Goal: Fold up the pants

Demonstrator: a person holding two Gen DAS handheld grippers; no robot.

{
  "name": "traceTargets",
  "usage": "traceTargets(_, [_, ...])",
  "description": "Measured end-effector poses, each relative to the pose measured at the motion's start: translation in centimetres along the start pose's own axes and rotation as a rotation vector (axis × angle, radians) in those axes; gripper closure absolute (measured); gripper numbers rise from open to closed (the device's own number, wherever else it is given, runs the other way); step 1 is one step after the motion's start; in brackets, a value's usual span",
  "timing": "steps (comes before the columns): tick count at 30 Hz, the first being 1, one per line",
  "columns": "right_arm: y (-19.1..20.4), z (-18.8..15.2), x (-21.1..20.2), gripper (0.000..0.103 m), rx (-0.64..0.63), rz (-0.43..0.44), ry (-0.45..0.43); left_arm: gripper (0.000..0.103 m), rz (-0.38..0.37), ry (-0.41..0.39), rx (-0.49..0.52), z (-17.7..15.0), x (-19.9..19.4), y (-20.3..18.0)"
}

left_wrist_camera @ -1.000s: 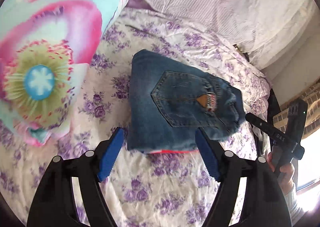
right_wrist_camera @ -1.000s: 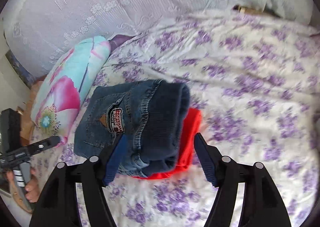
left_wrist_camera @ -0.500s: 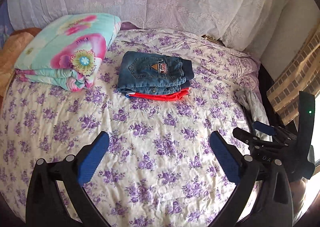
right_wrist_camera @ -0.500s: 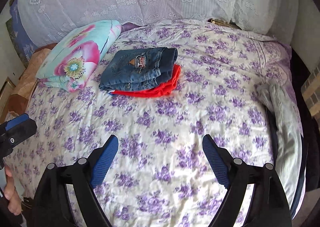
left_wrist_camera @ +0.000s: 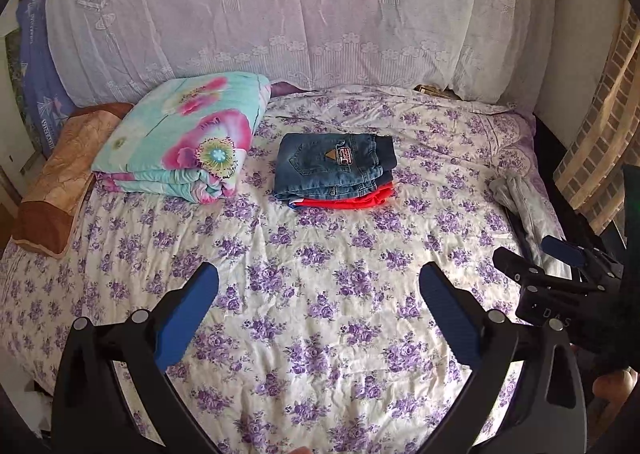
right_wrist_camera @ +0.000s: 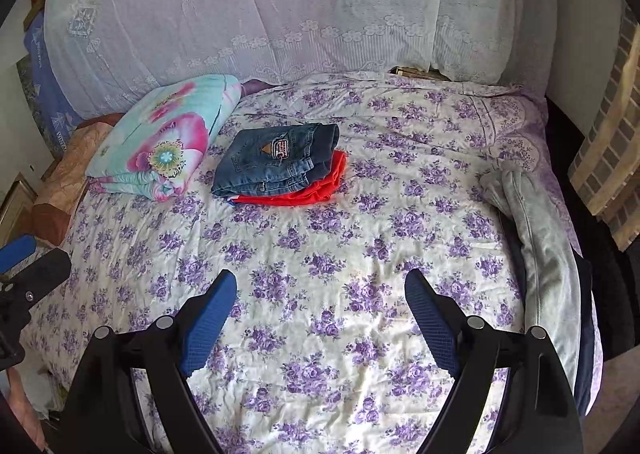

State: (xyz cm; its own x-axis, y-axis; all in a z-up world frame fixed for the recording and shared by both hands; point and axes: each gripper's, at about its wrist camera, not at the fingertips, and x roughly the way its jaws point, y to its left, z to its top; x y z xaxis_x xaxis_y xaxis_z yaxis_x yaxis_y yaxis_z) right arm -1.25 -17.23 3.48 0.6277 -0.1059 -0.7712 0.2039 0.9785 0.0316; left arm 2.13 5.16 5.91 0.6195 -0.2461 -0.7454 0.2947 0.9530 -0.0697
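Since a second ago we have drawn both tools back from the stack, which now sits small and far ahead, and both sets of jaws have just been opening with nothing between them. Our left gripper (left_wrist_camera: 318,288) stands spread wide and empty over bare bedspread (left_wrist_camera: 320,294); our right gripper (right_wrist_camera: 320,294) is likewise parted and empty. Ahead and left of the left gripper lies one folded floral quilt (left_wrist_camera: 180,138), with one brown pillow (left_wrist_camera: 60,182) beside it. Straight ahead rest the folded jeans (left_wrist_camera: 332,166), one pair, lying on one red garment (left_wrist_camera: 352,200). Off to the right, near the bed's edge, one grey garment (right_wrist_camera: 536,238) lies unfolded. We judge the jeans finished; next we should approach the grey piece low, keeping clear of the stack.
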Motion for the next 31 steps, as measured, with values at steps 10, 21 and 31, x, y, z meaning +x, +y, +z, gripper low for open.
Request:
traceTargets(10, [1.1,-0.9,-0.8,0.016,-0.02,0.044,-0.002,0.005,0.04,-0.007,-0.018,-0.7,-0.9,0.4])
traceTargets(21, [0.8,-0.9,-1.1,0.016,-0.014,0.045,-0.01,0.005,0.055,-0.007,-0.016,-0.6,-1.0,0.4])
traceTargets(31, [0.9,-0.8,-1.1,0.016,-0.021,0.042,-0.013,0.005,0.068,-0.009,-0.013,-0.4,-1.1,0.0])
